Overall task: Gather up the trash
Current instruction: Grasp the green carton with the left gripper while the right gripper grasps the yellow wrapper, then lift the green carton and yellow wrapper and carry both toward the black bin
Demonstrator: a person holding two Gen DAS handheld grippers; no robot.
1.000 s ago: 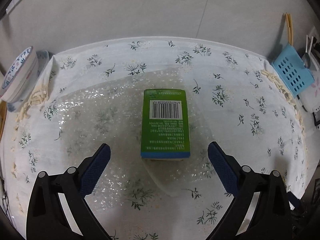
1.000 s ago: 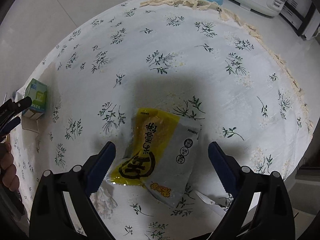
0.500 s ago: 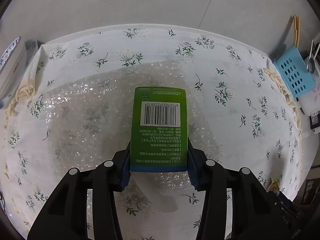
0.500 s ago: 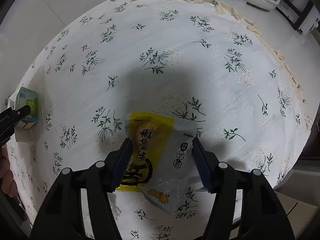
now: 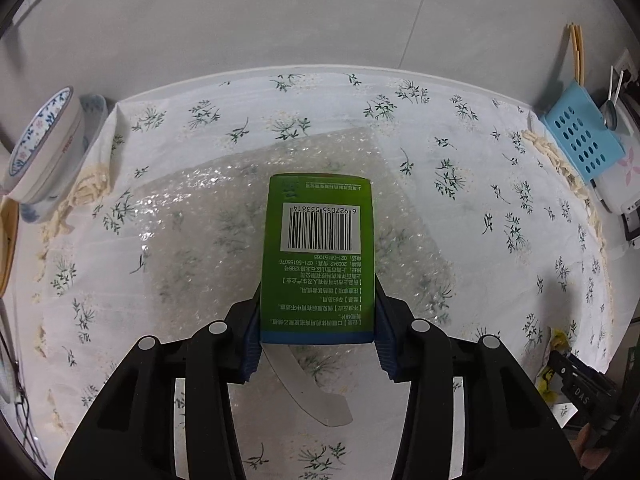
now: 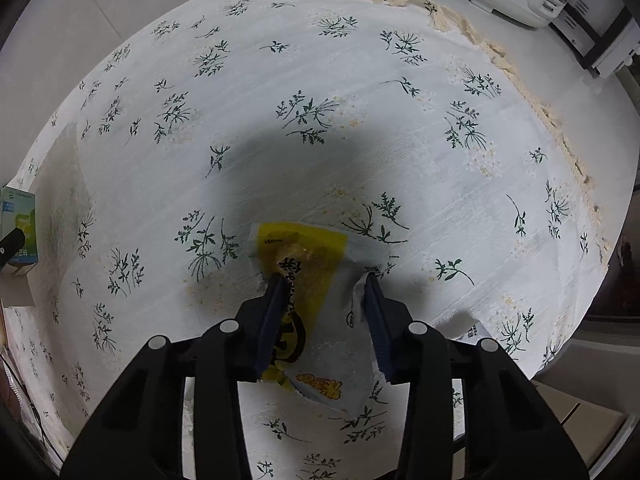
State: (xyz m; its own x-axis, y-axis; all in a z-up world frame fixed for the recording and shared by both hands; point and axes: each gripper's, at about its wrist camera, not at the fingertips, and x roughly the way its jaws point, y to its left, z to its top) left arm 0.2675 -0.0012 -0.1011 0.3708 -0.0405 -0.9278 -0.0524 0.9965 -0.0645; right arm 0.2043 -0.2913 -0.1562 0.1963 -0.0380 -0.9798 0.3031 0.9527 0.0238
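Note:
My left gripper is shut on a green box with a barcode, its near end between the blue pads, held over a sheet of bubble wrap. The box also shows at the left edge of the right wrist view. My right gripper is shut on a yellow and silver snack packet, which is crumpled between the pads and lies on the flowered tablecloth. A curved white strip lies under the box's near end.
A blue perforated basket and a white appliance stand at the table's right end. Patterned bowls stand at the left end. A grey wall runs behind the table. A torn wrapper piece lies right of the packet.
Both grippers went from wide open to shut: the left closed on the green box, the right on the snack packet, squeezing it narrower.

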